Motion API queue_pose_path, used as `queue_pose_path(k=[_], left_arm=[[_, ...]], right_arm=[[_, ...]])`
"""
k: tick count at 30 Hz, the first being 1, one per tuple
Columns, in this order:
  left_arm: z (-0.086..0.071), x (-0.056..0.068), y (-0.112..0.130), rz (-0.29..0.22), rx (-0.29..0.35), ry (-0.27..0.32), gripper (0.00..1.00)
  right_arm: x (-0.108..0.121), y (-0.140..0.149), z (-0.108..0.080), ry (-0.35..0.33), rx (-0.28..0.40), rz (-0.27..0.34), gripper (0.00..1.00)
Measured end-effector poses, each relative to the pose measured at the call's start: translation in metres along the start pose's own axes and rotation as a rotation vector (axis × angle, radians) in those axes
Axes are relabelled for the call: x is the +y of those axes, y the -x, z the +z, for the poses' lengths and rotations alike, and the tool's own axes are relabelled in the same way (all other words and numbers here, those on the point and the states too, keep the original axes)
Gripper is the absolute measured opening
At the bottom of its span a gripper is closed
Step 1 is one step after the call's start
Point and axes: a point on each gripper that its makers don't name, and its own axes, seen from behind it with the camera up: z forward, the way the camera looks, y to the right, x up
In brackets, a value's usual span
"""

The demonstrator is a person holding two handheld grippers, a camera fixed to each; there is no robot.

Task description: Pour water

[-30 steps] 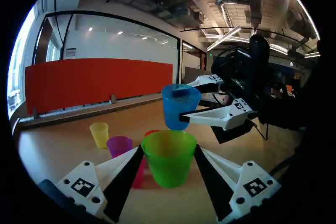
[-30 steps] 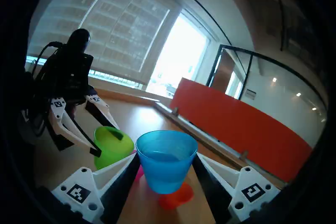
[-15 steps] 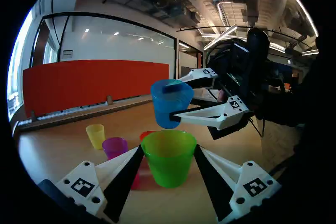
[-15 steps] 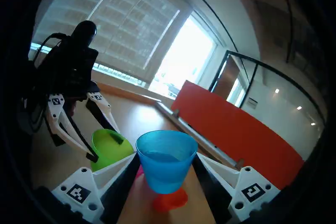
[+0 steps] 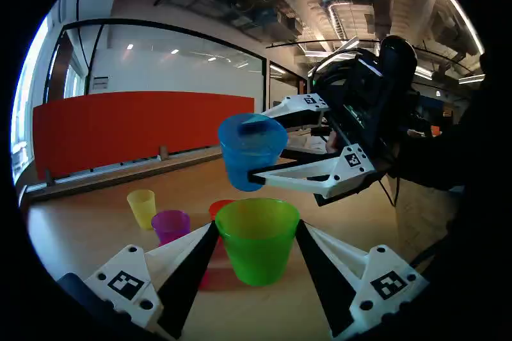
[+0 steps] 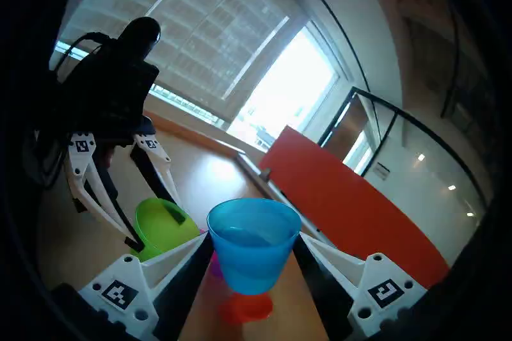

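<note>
Office glass, an orange panel [image 5: 128,123] and ceiling pipes back the left gripper view, with a wooden table [image 5: 77,238] below. At 6 o'clock the left gripper [image 5: 257,231] has its fingers closed narrowly on the sides of a green cup [image 5: 257,248], which is upright and looks empty. Just above it, toward 12 o'clock, the right gripper [image 5: 251,149] comes in from 3 o'clock, clamped on a blue cup [image 5: 246,158] that hangs over the green rim, close to upright. On the table at 8 o'clock stand a yellow cup [image 5: 141,205] and a purple cup [image 5: 170,224]; a red cup [image 5: 221,205] peeks out behind the green one.

Blinds and a bright window fill the back of the right gripper view. The right gripper [image 6: 253,245] grips the blue cup [image 6: 253,258] at 6 o'clock, water visible inside. At 9 o'clock the left gripper [image 6: 157,231] holds the green cup [image 6: 153,226], and the red cup [image 6: 246,308] sits below.

Judging by this, the cups are lined up and the pour is about to begin — no stream is visible. Next, the blue cup needs a slow tip toward the green mouth, with the green cup held steady.
</note>
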Motion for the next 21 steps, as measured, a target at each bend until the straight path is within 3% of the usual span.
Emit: queue_pose_path(k=[21], left_arm=[[0.0049, 0.0039, -0.0009, 0.006, 0.000, 0.009, 0.87]], right_arm=[[0.0079, -0.0079, -0.0009, 0.008, -0.011, -0.153, 0.88]])
